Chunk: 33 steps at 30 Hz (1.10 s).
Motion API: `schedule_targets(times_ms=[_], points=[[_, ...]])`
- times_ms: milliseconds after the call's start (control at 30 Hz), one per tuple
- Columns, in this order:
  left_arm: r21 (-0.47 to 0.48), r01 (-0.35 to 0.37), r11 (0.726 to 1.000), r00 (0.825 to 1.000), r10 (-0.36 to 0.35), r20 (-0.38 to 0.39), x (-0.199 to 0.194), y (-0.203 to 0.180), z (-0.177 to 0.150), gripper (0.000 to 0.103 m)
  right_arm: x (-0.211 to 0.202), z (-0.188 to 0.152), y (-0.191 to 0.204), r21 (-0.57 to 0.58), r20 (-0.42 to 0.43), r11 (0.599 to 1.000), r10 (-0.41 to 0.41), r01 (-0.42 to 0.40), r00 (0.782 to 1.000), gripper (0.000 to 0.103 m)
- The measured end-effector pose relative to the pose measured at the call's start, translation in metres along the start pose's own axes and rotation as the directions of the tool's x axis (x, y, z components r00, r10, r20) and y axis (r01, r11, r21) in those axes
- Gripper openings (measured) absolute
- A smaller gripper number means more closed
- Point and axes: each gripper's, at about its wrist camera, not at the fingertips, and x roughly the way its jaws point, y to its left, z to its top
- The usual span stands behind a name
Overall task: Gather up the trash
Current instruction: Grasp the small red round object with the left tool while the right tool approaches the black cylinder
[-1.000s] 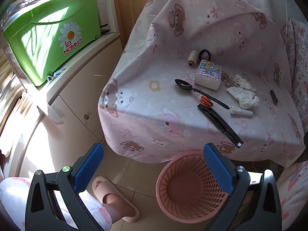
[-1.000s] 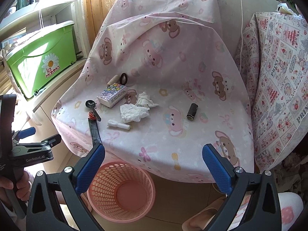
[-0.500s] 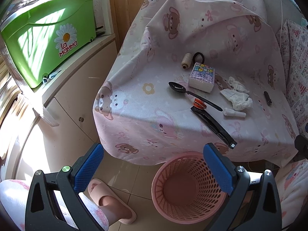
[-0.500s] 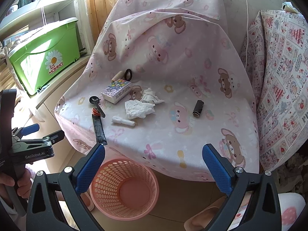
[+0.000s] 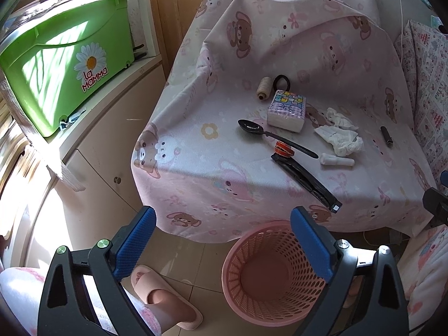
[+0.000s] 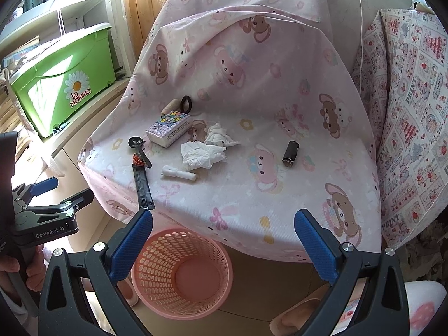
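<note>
Two crumpled white tissues (image 6: 203,155) (image 5: 340,140) lie mid-table on the pink bear-print cloth (image 6: 280,168), with a small white tube (image 6: 179,173) (image 5: 337,161) in front of them. A black wrapper strip (image 6: 143,186) (image 5: 306,180) hangs over the front edge. An empty pink mesh basket (image 6: 182,271) (image 5: 268,271) stands on the floor below. My left gripper (image 5: 222,240) is open and empty, low, in front of the table. My right gripper (image 6: 224,240) is open and empty, above the basket and short of the table edge.
On the cloth also lie a tissue pack (image 6: 169,128), black spoon (image 5: 275,135), orange cap (image 5: 282,148), thread spool (image 5: 264,86), black hair tie (image 5: 281,81) and dark cylinder (image 6: 290,154). A green box (image 5: 67,58) sits on the left cabinet. Slippered feet stand by the basket.
Both grippers have moved closer to the table, so the items look larger. Both stay open. Nothing on the table has moved.
</note>
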Motion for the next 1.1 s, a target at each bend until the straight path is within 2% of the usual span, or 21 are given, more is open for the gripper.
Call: schedule_targets(times_ms=[67, 200, 467, 600, 733, 933, 1033, 1100], points=[[0.003, 0.004, 1.0, 1.0, -0.004, 0.007, -0.001, 0.0, -0.001, 0.095, 0.0, 0.0, -0.001, 0.005, -0.005, 1.0, 0.021, -0.021, 1.0, 0.102], [0.022, 0.022, 1.0, 1.0, -0.022, 0.012, -0.001, -0.004, -0.001, 0.087, 0.002, -0.001, 0.0, 0.005, -0.006, 1.0, 0.02, -0.02, 1.0, 0.1], [0.025, 0.024, 0.999, 1.0, -0.024, 0.011, 0.002, -0.009, -0.001, 0.09, 0.008, -0.002, -0.003, 0.02, -0.023, 1.0, 0.017, -0.016, 1.0, 0.095], [-0.021, 0.062, 0.998, 0.998, -0.062, -0.03, 0.011, -0.007, 0.0, 0.09, 0.014, -0.002, -0.008, 0.046, -0.03, 0.999, 0.017, -0.015, 0.999, 0.09], [-0.026, 0.044, 0.999, 0.999, -0.044, -0.02, 0.014, -0.01, 0.004, 0.091, 0.02, -0.002, -0.014, 0.063, -0.04, 0.998, 0.016, -0.013, 0.999, 0.082], [-0.011, 0.02, 1.0, 1.0, -0.02, -0.009, 0.019, -0.018, 0.011, 0.093, 0.02, 0.002, -0.021, 0.082, -0.026, 0.997, -0.011, 0.013, 1.0, 0.081], [-0.009, -0.031, 0.999, 0.999, 0.031, 0.023, 0.023, -0.019, 0.018, 0.097, 0.019, 0.006, -0.021, 0.066, -0.017, 0.998, -0.022, 0.023, 1.0, 0.08], [-0.023, -0.014, 1.0, 1.0, 0.015, 0.023, 0.029, -0.017, 0.025, 0.097, 0.019, 0.01, -0.024, 0.076, -0.006, 0.996, -0.039, 0.039, 0.999, 0.079]])
